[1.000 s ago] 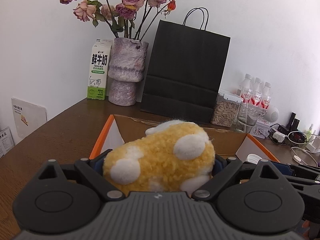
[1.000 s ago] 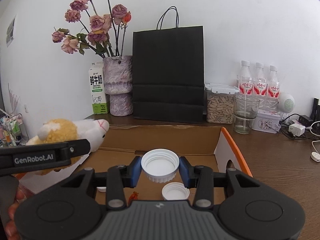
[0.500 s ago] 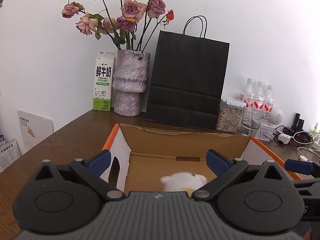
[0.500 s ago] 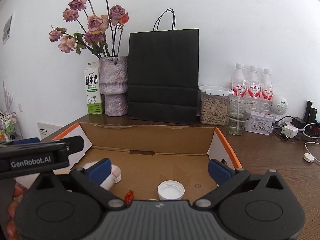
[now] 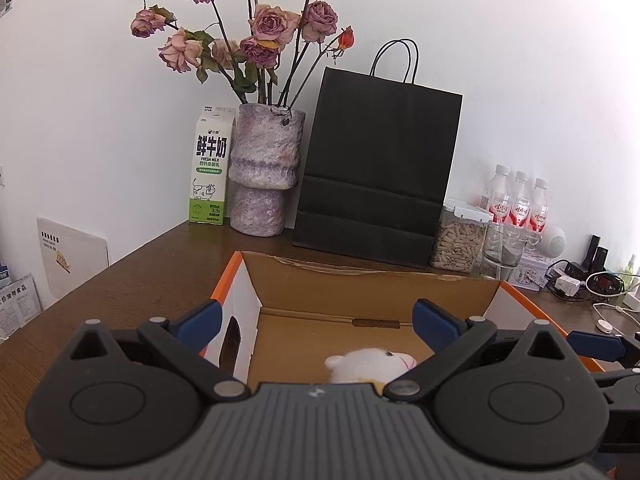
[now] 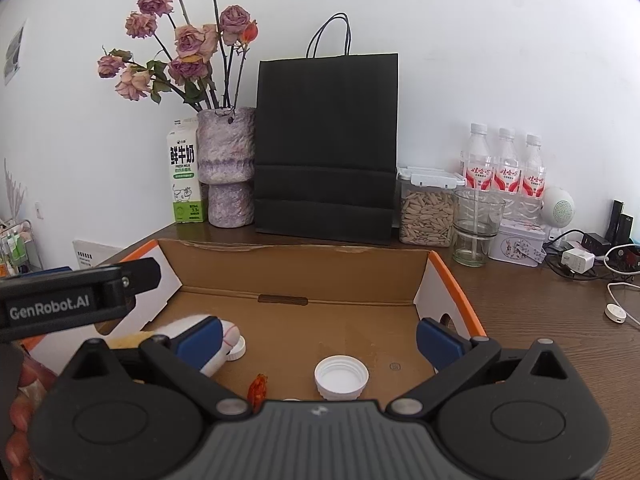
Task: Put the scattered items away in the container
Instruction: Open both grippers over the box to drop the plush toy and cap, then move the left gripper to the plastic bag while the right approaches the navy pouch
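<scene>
An open cardboard box (image 5: 360,288) (image 6: 296,268) with orange rims lies on the brown table in front of both grippers. A yellow and white plush toy (image 5: 370,364) (image 6: 224,344) lies on the box floor, partly hidden behind the gripper bodies. A white bottle cap (image 6: 341,376) rests on the box floor too, beside a small red piece (image 6: 258,388) and another white cap (image 6: 237,350) by the plush. My left gripper (image 5: 316,322) hangs open above the plush, nothing between its pads. My right gripper (image 6: 318,338) is open above the cap.
Along the wall stand a milk carton (image 5: 210,168), a vase of dried roses (image 5: 264,168), a black paper bag (image 5: 376,176), a seed jar (image 6: 426,208), a glass (image 6: 476,228), three bottles (image 6: 506,168) and a tin (image 6: 520,248). Chargers and cables (image 6: 592,256) lie at right.
The left gripper opened and let the plush toy drop into the box. The right gripper opened and released the white cap, which now lies on the box floor.
</scene>
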Available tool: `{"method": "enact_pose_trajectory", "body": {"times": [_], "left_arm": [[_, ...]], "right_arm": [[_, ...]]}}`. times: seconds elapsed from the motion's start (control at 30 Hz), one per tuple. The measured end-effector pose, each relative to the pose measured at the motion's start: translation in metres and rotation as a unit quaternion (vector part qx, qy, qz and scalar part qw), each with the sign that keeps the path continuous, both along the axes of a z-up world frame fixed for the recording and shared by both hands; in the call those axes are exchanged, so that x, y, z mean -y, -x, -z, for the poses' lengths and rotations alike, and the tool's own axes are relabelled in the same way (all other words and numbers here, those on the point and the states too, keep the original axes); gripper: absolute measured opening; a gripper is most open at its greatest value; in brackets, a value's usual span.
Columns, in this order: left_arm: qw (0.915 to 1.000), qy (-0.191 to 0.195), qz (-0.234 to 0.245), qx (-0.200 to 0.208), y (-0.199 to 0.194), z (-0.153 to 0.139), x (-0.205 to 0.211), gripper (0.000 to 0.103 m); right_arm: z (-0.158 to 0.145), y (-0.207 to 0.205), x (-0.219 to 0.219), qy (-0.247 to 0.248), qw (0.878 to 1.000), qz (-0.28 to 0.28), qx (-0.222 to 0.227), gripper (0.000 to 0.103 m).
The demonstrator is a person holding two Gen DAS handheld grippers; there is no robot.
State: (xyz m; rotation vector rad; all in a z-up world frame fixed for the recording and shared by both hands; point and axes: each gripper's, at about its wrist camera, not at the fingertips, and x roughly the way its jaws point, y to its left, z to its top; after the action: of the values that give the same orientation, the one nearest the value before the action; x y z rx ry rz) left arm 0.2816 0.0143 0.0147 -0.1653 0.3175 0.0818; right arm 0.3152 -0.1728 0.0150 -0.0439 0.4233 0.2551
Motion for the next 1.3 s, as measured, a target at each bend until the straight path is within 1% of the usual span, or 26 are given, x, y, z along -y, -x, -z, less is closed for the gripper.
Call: {"method": "enact_pose_trajectory", "body": {"times": [0.2, 0.3, 0.47, 0.6, 0.73, 0.9, 1.0, 1.1, 1.3], "left_arm": [[1.0000, 0.003, 0.000, 0.004, 0.000, -0.002, 0.000, 0.103], [0.9999, 0.008, -0.001, 0.013, 0.002, -0.006, -0.001, 0.103], [0.9994, 0.016, -0.006, 0.031, 0.008, -0.019, -0.001, 0.103], [0.9990, 0.006, -0.002, 0.044, 0.018, -0.031, 0.001, 0.103], [0.9986, -0.001, 0.000, 0.053, 0.032, -0.042, -0.001, 0.103], [0.9983, -0.009, -0.001, 0.057, 0.052, -0.056, -0.006, 0.103], [0.9986, 0.003, 0.004, 0.053, 0.064, -0.062, -0.011, 0.103], [0.9987, 0.013, 0.011, 0.048, 0.077, -0.065, -0.016, 0.103], [0.9988, 0.006, 0.014, 0.047, 0.110, -0.066, -0.023, 0.103]], "right_arm": [[-0.001, 0.003, -0.001, 0.000, 1.000, -0.003, 0.003, 0.103], [-0.003, 0.004, -0.002, 0.002, 1.000, -0.004, 0.004, 0.103], [-0.008, 0.009, -0.002, 0.006, 1.000, -0.007, 0.006, 0.103], [-0.018, 0.020, 0.002, 0.001, 1.000, -0.011, 0.012, 0.103], [-0.028, 0.031, 0.008, -0.011, 1.000, -0.021, 0.012, 0.103], [-0.042, 0.051, 0.013, -0.006, 0.999, -0.020, 0.024, 0.103], [-0.048, 0.065, 0.018, -0.005, 0.999, -0.022, 0.029, 0.103], [-0.049, 0.082, 0.024, -0.003, 0.999, -0.025, 0.030, 0.103], [-0.046, 0.114, 0.037, 0.003, 0.999, -0.026, 0.025, 0.103]]}}
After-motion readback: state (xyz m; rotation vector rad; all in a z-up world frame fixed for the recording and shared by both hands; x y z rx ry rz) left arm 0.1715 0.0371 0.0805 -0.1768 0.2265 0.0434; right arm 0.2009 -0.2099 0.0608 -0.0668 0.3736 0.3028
